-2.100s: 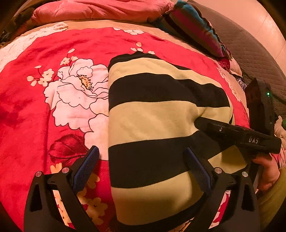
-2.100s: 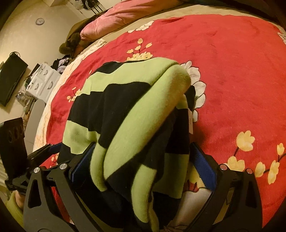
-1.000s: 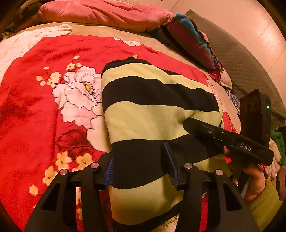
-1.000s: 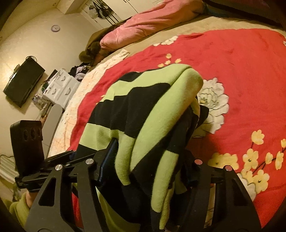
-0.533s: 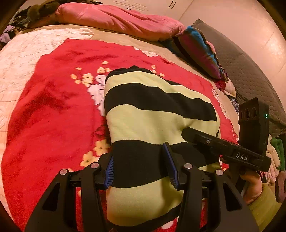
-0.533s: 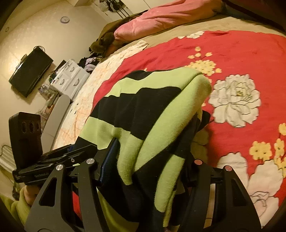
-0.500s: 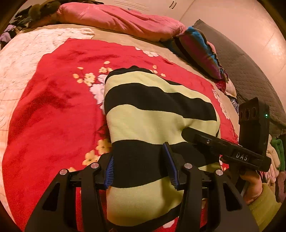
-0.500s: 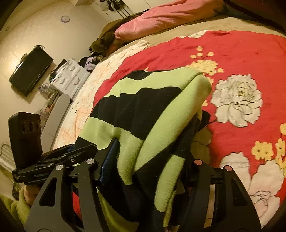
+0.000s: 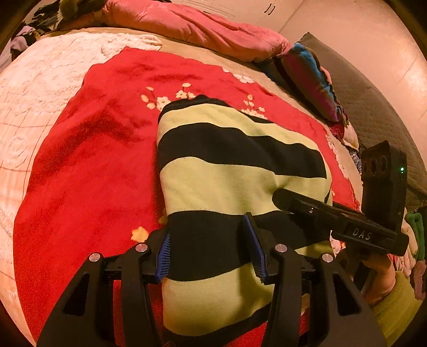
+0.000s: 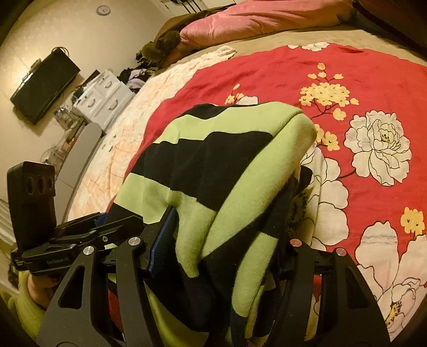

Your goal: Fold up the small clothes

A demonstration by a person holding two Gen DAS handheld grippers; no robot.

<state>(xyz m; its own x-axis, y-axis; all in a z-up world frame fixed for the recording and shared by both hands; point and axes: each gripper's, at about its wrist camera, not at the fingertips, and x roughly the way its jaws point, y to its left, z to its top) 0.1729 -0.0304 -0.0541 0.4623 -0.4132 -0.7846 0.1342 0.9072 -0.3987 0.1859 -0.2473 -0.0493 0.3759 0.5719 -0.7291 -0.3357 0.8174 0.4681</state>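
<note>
A folded yellow-green and black striped sweater (image 9: pixel 226 173) is held above the red floral blanket (image 9: pixel 88 165) on the bed. My left gripper (image 9: pixel 210 251) is shut on the sweater's near black stripe at its left side. My right gripper (image 10: pixel 224 253) is shut on the sweater's bunched right edge (image 10: pixel 226 192), which fills the space between the fingers. The right gripper also shows in the left wrist view (image 9: pixel 339 219), pressed into the sweater's right side. The left gripper shows at the left of the right wrist view (image 10: pixel 80 235).
A pink pillow (image 9: pixel 186 24) and a multicoloured pillow (image 9: pixel 307 77) lie at the bed's far end. A cream quilt (image 9: pixel 34 88) covers the bed's left part. A white drawer unit (image 10: pixel 104 98) and a wall television (image 10: pixel 42 88) stand beyond the bed.
Both grippers closed on the sweater, then lifted and carried it leftward across the blanket. The white flower it lay beside is now hidden behind it in the left view.
</note>
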